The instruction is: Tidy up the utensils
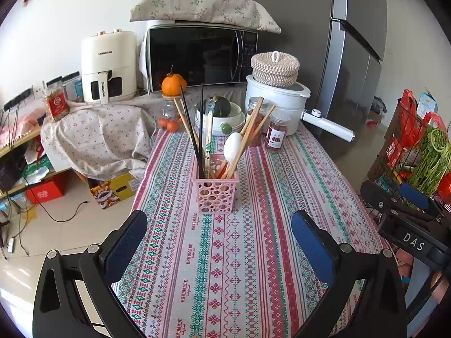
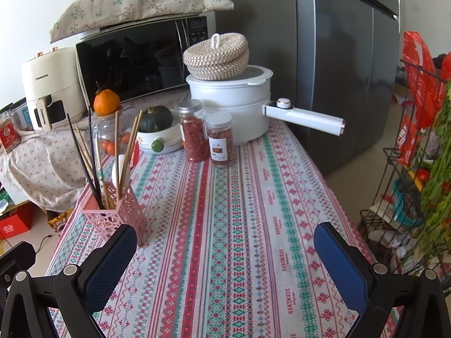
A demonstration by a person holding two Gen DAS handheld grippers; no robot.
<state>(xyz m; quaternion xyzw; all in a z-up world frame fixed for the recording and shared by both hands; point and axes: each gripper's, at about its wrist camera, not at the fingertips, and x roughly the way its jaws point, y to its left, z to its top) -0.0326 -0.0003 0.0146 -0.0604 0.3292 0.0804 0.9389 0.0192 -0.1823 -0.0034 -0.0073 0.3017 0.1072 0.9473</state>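
Note:
A pink perforated utensil basket [image 1: 215, 194] stands on the patterned tablecloth [image 1: 253, 253], holding black and wooden chopsticks [image 1: 194, 135] and a white spoon [image 1: 232, 146]. My left gripper [image 1: 220, 225] is open just in front of the basket, nothing between its blue pads. In the right wrist view the same basket [image 2: 112, 217] with chopsticks [image 2: 84, 152] sits at the left, beside the left finger. My right gripper [image 2: 225, 242] is open over bare tablecloth [image 2: 239, 225], holding nothing. The right gripper's body [image 1: 408, 219] shows at the right edge of the left wrist view.
Behind the basket stand two spice jars [image 2: 208, 138], a bowl with a green squash [image 2: 157, 129], a white pot with a long handle [image 2: 234, 104] and a woven lid. A microwave [image 1: 200, 56], air fryer [image 1: 108, 67] and grey fridge [image 2: 338, 56] are further back. A wire rack of vegetables [image 2: 417, 169] stands at the right.

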